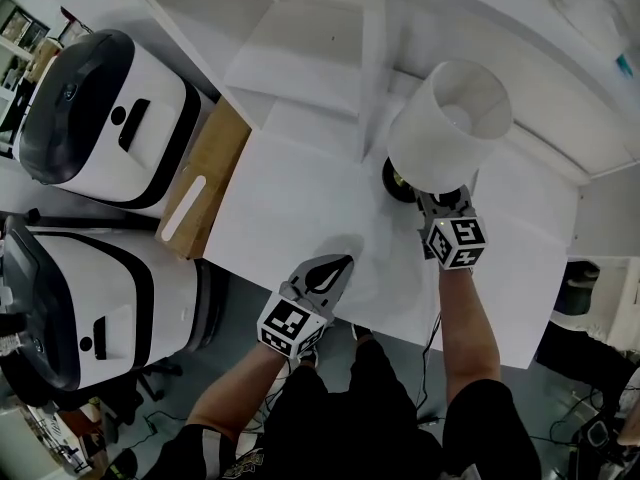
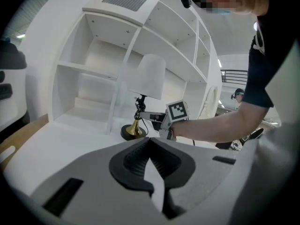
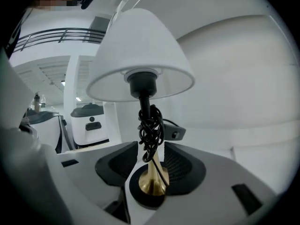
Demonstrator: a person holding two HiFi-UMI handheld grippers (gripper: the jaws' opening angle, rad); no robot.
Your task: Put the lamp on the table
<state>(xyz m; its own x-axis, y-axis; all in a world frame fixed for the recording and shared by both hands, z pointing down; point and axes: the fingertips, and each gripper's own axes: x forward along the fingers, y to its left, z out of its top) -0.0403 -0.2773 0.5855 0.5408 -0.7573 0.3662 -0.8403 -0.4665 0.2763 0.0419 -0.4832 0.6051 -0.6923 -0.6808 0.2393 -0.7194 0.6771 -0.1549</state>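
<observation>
Status: the table lamp (image 1: 448, 118) stands upright on the white table (image 1: 290, 203). Its black round base (image 3: 149, 198) sits flat on the surface, just in front of the white shelf unit (image 1: 300, 43).

Right gripper (image 1: 438, 200): the jaws stand wide apart on either side of the lamp's brass stem (image 3: 152, 175). The pads are clear of the metal, so nothing is held. The placing step looks complete, pending withdrawal.

Left gripper (image 1: 333, 270): the jaws are closed together with nothing between them. It rests low over the table, well apart from the lamp, and plays no part.

Hazards noted:
- The stem sits deep between the right jaws. Drawing back at a slant rather than straight along the jaw line would likely drag a pad against the stem and slide or rock the lamp.
- The black cord (image 3: 150, 125) is bunched loosely round the stem just above the jaws, with its inline switch (image 3: 174, 133) hanging out to one side. A jaw lifting as it leaves could snag a loop and pull the lamp over.
- The wide white shade (image 3: 140, 55) sits on a thin stem, so the lamp probably tips readily under a small sideways knock.
</observation>
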